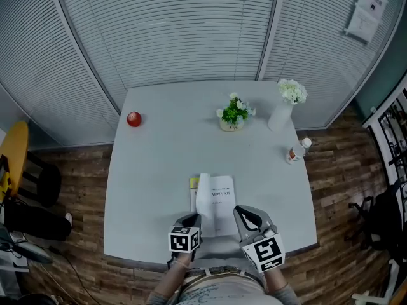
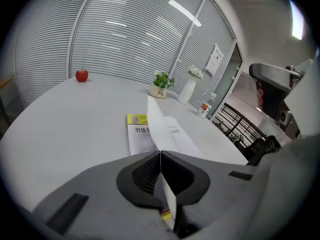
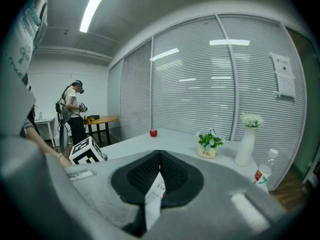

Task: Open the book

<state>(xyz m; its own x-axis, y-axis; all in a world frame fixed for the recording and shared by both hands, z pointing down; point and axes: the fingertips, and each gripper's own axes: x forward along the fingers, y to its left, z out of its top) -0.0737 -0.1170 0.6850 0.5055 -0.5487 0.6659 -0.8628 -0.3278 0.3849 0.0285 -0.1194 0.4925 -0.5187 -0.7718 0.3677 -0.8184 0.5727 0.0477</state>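
Head view, one book [image 1: 215, 199], two tools [image 1: 193, 220] [image 1: 241, 213] pinching its pages

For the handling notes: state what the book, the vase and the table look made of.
The book looks like matte paper: it bends thinly where lifted. The vase is likely ceramic, being smooth, opaque and white. The table is probably laminate, with a flat, matte, pale top.

loc: office | evid: glass partitions [image 1: 165, 30] w/ blinds, wall notice [image 1: 367, 11]
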